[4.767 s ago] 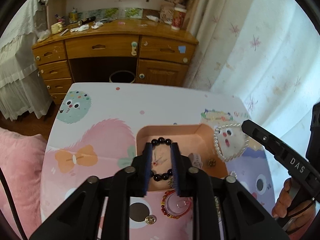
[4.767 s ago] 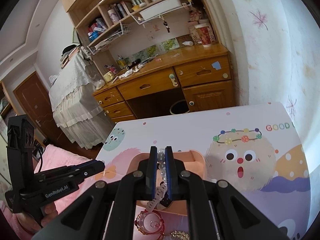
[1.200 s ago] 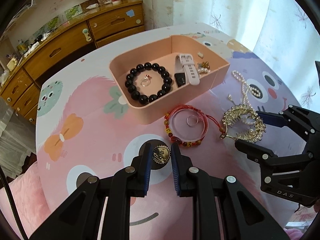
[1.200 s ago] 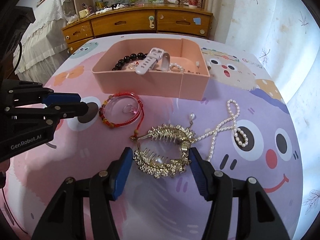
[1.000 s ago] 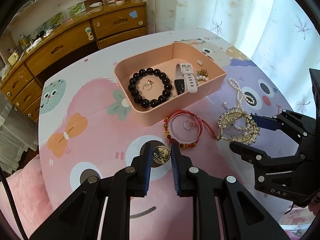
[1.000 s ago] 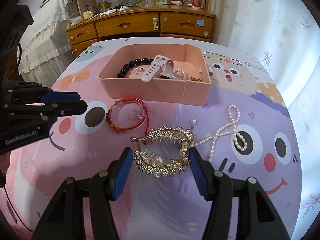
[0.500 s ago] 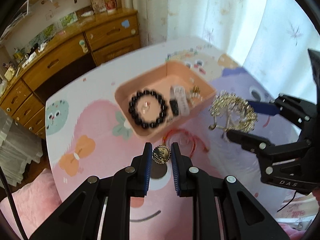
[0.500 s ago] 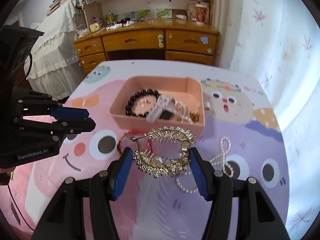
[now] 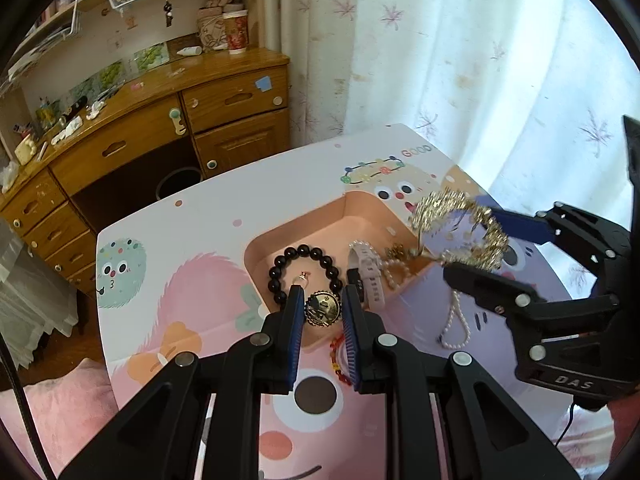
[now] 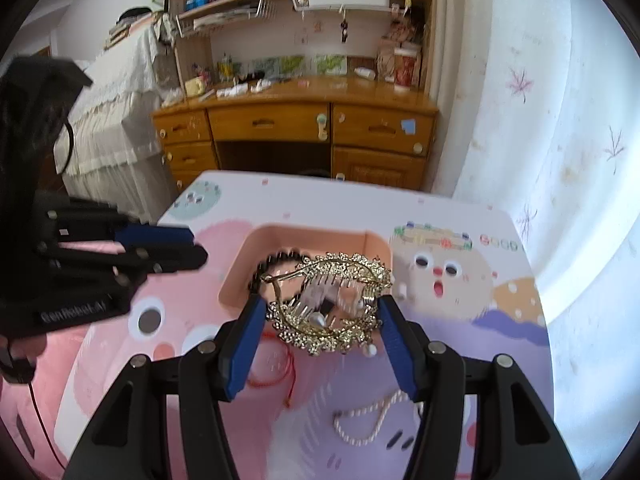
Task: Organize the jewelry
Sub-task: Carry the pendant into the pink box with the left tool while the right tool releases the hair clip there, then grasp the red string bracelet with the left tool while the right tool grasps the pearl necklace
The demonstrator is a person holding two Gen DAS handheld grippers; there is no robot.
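Left tool [image 9: 322, 308] clamps gold pendant [image 9: 322, 309], hidden in right view; right tool [image 10: 320, 312] clamps gold comb [image 10: 330, 304]

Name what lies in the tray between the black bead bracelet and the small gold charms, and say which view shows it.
A pale pink watch lies between the black bead bracelet and the gold charms in the pink tray. The left wrist view shows it clearly.

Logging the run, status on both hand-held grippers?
Left hand-held gripper shut on gold pendant. Right hand-held gripper shut on gold hair comb. Both held above pink tray. Pearl necklace, red bracelet on table.
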